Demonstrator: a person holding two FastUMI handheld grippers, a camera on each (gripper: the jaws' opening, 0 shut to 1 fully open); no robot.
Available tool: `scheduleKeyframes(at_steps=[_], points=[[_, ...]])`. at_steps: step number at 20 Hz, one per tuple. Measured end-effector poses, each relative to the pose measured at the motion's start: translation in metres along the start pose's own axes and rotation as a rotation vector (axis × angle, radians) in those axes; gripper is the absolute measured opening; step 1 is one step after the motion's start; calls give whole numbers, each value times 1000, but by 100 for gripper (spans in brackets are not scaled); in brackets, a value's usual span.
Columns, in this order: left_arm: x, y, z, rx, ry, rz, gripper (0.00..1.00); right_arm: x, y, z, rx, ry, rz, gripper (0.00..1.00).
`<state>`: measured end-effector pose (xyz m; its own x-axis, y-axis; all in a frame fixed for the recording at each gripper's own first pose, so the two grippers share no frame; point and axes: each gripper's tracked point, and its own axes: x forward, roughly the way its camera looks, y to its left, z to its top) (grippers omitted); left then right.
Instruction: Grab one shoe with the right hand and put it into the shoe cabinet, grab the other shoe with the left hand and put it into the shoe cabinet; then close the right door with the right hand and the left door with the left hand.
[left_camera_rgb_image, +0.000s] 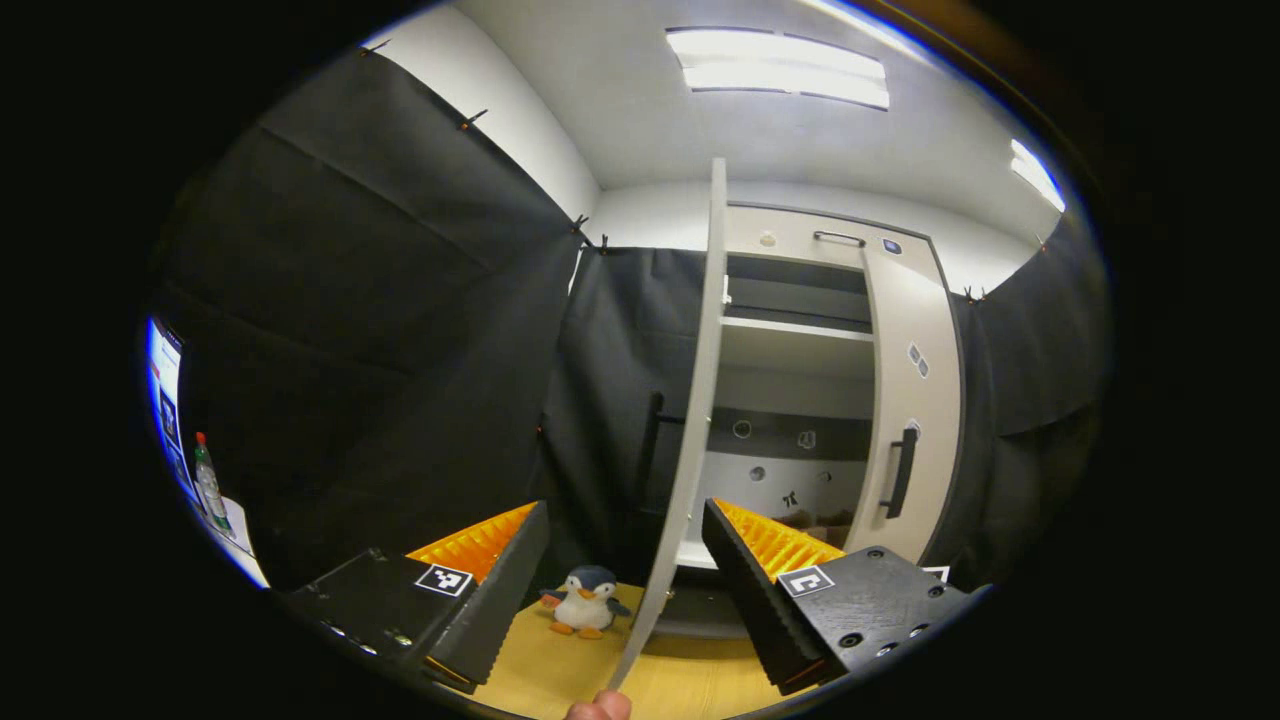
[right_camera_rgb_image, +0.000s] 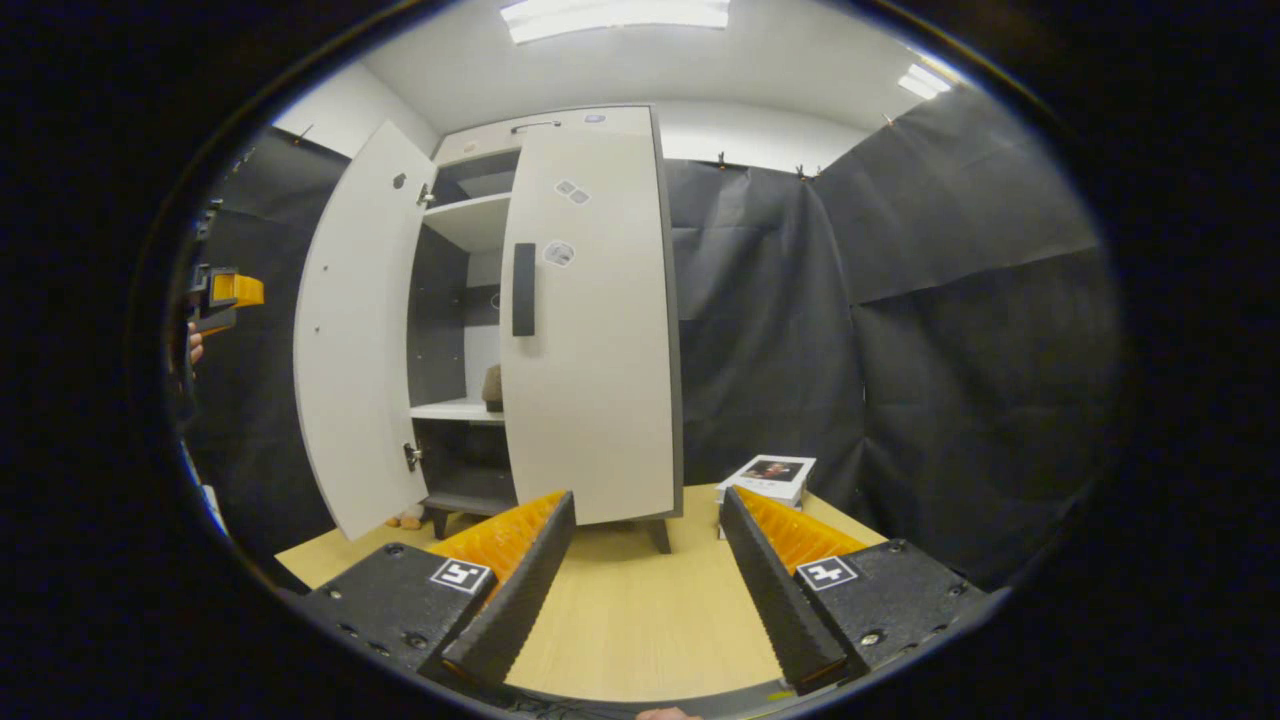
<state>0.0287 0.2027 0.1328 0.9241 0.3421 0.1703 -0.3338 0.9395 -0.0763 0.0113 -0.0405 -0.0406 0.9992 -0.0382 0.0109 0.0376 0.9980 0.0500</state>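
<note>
Pale laminate left door (left_camera_rgb_image: 690, 420) stands edge-on between your left gripper (left_camera_rgb_image: 625, 570)'s wide-open, empty fingers; push its outer face flat toward the tall white shoe cabinet (right_camera_rgb_image: 590, 330). Your right gripper (right_camera_rgb_image: 645, 575) is open and empty too, with the right door (right_camera_rgb_image: 590, 350) ahead looking nearly closed.

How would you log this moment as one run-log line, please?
right door: closed | left door: open | left gripper: open, edge-on at left door | right gripper: open, empty
</note>
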Motion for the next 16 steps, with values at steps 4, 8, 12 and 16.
scheduleKeyframes(at_steps=[4,8,12,16], points=[[48,35,-15,-15,51,58,95,3,1,10,-11,-17,0,96],[91,52,-28,-31,77,60,95,5,-6,18,-21,-27,-25,96],[110,51,-42,-43,104,25,95,10,-7,21,-24,-27,-41,96],[110,43,-41,-49,79,20,95,14,-6,18,-24,-13,-46,96]])
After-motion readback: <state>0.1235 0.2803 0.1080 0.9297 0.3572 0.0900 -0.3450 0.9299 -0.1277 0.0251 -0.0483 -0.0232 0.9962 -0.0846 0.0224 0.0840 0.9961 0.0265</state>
